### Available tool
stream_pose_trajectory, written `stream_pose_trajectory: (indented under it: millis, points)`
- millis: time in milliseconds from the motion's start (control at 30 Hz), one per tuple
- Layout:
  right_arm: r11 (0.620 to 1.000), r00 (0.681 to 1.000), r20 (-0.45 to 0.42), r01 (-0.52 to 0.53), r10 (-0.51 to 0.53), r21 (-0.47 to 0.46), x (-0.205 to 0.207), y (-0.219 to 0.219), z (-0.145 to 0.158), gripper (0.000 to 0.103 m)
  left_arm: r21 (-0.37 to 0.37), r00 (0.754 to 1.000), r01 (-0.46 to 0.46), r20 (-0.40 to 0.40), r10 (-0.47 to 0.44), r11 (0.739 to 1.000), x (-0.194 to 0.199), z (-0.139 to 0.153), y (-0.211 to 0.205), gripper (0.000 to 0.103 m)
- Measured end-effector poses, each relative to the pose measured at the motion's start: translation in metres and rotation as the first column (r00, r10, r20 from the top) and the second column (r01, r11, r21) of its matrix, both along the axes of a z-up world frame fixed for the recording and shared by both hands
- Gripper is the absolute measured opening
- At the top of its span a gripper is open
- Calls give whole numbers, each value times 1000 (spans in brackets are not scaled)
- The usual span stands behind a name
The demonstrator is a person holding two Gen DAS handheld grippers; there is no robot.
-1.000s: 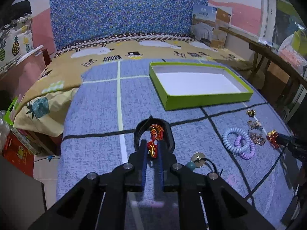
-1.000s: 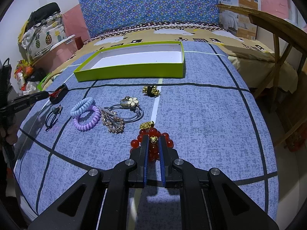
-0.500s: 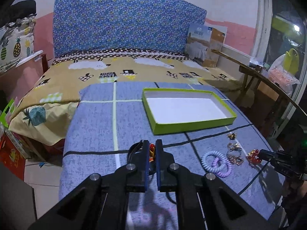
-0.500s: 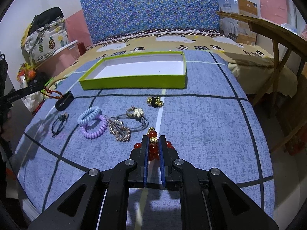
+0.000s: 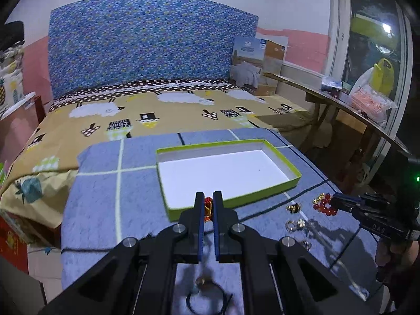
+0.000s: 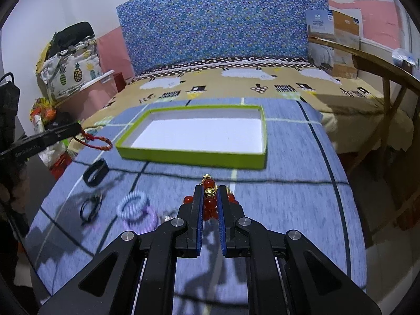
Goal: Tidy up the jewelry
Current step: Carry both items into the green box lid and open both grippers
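Note:
A shallow green box (image 5: 231, 201) with a white floor lies open on the blue checked cloth; it also shows in the right wrist view (image 6: 189, 155). My left gripper (image 5: 208, 197) is shut on a red braided cord bracelet (image 5: 208, 208), raised just short of the box's near wall; the bracelet hangs as a loop in the right wrist view (image 6: 95, 141). My right gripper (image 6: 210, 191) is shut on a red bead bracelet (image 6: 210, 202) with gold beads, lifted above the cloth; it shows in the left wrist view (image 5: 323, 204) too.
On the cloth lie a black band (image 6: 95, 172), a black hair tie (image 6: 90, 207), blue and purple spiral hair ties (image 6: 136, 208) and small gold pieces (image 5: 295, 207). A wooden table (image 5: 349, 110) stands to the right. The bed edge drops off at left.
Both grippers have lifted their bracelets off the cloth and moved forward toward the green box. The black band stayed on the cloth.

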State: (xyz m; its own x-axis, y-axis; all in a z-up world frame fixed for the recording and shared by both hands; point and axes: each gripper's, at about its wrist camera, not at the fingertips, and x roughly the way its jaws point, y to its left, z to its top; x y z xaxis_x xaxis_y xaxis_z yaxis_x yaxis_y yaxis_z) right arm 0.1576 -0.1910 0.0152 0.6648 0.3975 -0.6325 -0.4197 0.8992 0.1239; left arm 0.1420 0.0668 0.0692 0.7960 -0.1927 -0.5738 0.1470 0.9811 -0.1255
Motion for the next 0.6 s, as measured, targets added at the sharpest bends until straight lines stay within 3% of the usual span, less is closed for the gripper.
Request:
stream_pose_trajectory:
  millis: [300,600]
  points:
    - [1000,1000,-6,0,0,12,67,12,8,10,38,999,-28,-25,29,999,61,-5,-8,6]
    - [1000,999,-42,26,-26,0,142,22,-3,10,91,993,-87,-68,93,992,125,-23,-6,6]
